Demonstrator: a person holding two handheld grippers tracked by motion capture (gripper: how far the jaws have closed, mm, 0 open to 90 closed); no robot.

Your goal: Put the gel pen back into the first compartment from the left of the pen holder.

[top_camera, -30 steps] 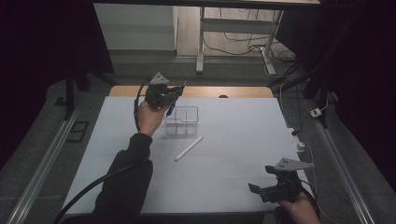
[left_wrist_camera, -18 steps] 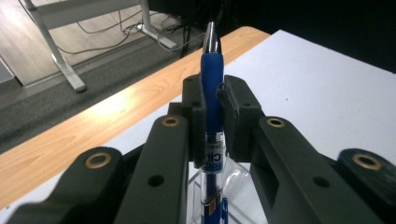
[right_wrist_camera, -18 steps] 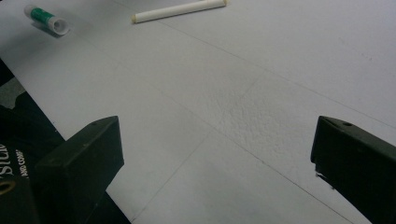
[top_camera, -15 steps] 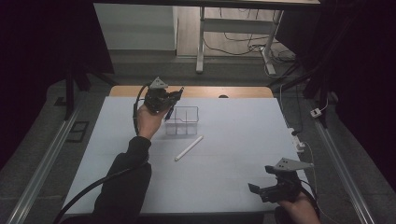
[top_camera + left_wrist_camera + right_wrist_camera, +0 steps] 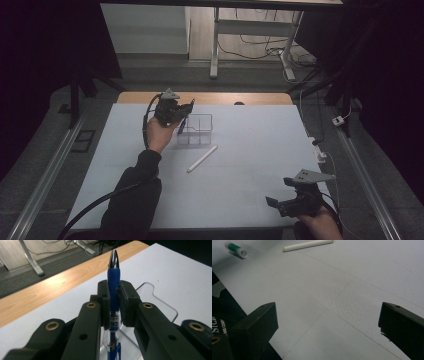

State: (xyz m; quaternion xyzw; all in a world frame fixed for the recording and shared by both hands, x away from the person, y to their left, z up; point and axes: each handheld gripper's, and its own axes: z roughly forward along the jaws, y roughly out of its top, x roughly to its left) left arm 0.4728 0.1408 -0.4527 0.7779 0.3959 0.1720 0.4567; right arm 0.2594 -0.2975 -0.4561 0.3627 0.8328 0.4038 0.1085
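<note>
A blue pen (image 5: 113, 282) with a silver tip stands pinched between the jaws of my left gripper (image 5: 113, 302). In the high view the left gripper (image 5: 172, 111) hovers at the left side of a clear compartment box (image 5: 197, 130), with the blue pen (image 5: 183, 122) slanting down towards the box's left edge. A white stick (image 5: 202, 159) lies on the table just in front of the box. My right gripper (image 5: 280, 204) rests low near the front right edge, and its jaws (image 5: 328, 315) stand wide apart with nothing between them.
A white sheet (image 5: 260, 145) covers the table, with a wooden strip (image 5: 260, 98) along the far edge. From the right gripper view the white stick (image 5: 308, 245) and a small green-and-white tube (image 5: 237, 249) lie farther off. A cable (image 5: 322, 155) sits at the table's right edge.
My left gripper, still holding the pen, has drifted slightly down and towards the near side, closer to the clear box. The right gripper has stayed put.
</note>
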